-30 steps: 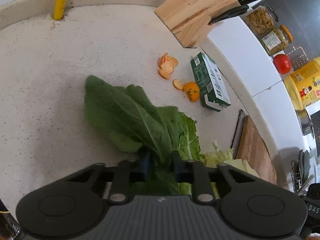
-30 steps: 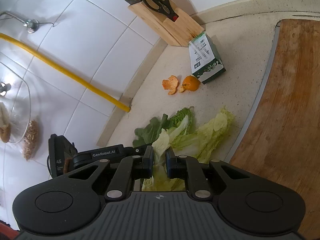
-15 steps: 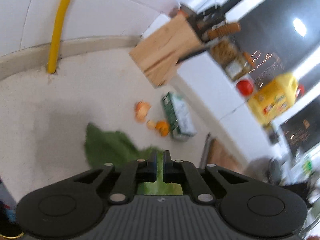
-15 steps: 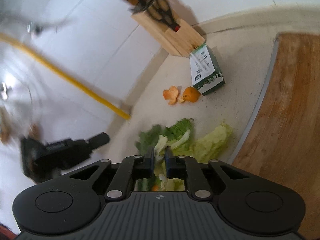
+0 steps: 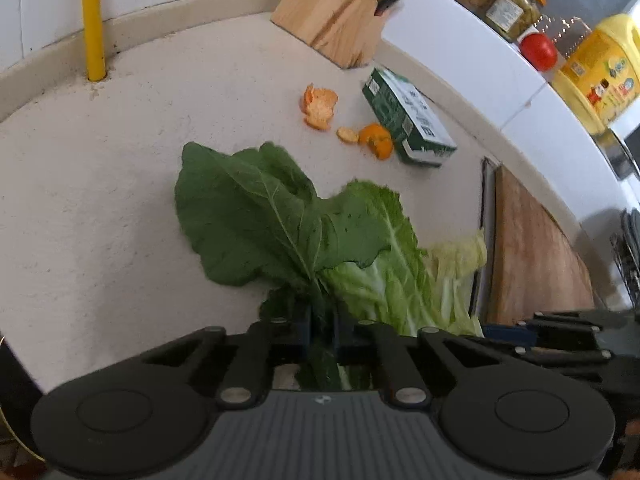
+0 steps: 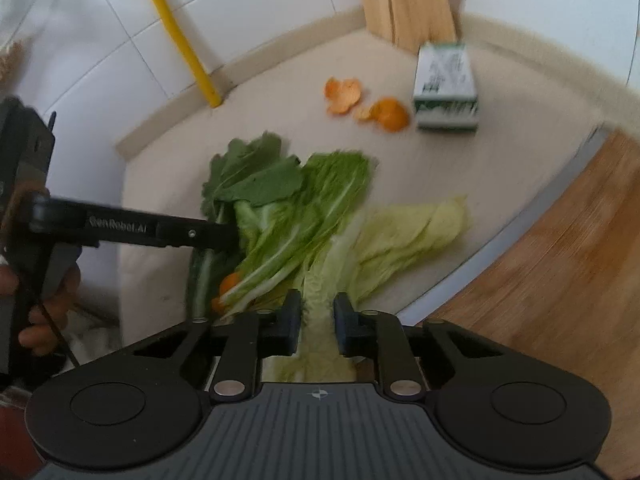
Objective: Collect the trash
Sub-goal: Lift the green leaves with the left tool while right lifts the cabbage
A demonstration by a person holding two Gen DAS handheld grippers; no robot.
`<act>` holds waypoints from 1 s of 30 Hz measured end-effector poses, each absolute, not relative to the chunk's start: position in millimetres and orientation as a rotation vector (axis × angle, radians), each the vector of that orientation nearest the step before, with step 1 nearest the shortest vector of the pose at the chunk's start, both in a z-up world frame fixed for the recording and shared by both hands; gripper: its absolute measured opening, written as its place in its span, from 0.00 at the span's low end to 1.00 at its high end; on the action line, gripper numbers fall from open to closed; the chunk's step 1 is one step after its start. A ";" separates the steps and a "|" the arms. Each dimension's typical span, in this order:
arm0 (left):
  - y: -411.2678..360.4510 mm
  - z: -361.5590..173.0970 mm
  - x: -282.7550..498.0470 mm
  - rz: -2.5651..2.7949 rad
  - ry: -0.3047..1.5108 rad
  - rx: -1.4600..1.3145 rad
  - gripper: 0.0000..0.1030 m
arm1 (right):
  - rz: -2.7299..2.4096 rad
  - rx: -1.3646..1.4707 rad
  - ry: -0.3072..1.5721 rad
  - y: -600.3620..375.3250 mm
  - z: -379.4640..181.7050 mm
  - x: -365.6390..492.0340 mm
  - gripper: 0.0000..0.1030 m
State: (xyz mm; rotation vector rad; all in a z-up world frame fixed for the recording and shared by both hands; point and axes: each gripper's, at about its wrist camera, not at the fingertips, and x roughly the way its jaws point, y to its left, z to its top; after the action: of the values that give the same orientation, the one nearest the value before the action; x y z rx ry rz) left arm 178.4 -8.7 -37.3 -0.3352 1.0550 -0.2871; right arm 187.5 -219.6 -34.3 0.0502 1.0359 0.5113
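A dark green leaf (image 5: 256,216) lies on the speckled counter, and my left gripper (image 5: 324,328) is shut on its stem. Beside it lie a lighter cabbage leaf (image 5: 380,264) and a pale yellow-green leaf (image 5: 456,264). In the right wrist view my right gripper (image 6: 316,320) is shut on the pale cabbage leaf (image 6: 408,232) at its stem. My left gripper (image 6: 224,236) reaches in from the left there, and a person's hand holds it. Farther back lie orange peels (image 5: 320,106) (image 6: 344,94) and a green carton (image 5: 408,120) (image 6: 446,84) on its side.
A wooden knife block (image 5: 340,8) stands at the back by the wall, and a yellow pipe (image 5: 92,20) rises at the left. A wooden cutting board (image 6: 560,248) lies to the right. Jars, a tomato and a yellow bottle (image 5: 596,76) line the ledge.
My left gripper's jaws have closed tight on the dark leaf stem. Both wrists have rolled, and the right view now looks straight along the leaves. The leaves have shifted slightly.
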 end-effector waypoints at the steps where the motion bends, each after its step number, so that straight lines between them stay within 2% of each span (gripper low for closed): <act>1: -4.7 -36.5 179.1 -0.300 1.065 -0.361 0.03 | 0.526 0.075 1.044 -221.4 -33.7 186.8 0.19; 7: 19.9 -9.6 183.8 -0.388 0.971 -0.586 0.02 | 0.580 0.524 1.015 -264.0 -24.0 193.4 0.17; 13: 51.1 24.2 174.7 -0.468 0.829 -0.746 0.02 | 0.611 0.693 0.905 -283.6 -5.0 189.2 0.17; 19: 70.9 50.5 165.0 -0.478 0.715 -0.760 0.02 | 0.673 0.749 0.822 -279.2 12.5 193.2 0.17; 30: 127.9 50.9 102.2 -0.357 0.621 -0.782 0.02 | 0.850 0.677 0.808 -202.0 38.6 198.0 0.17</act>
State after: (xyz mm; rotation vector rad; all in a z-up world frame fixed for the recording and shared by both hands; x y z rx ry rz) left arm 102.2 127.9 50.9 -0.7818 0.6209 -0.3565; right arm 198.0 -202.0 38.6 0.6770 0.8077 0.8503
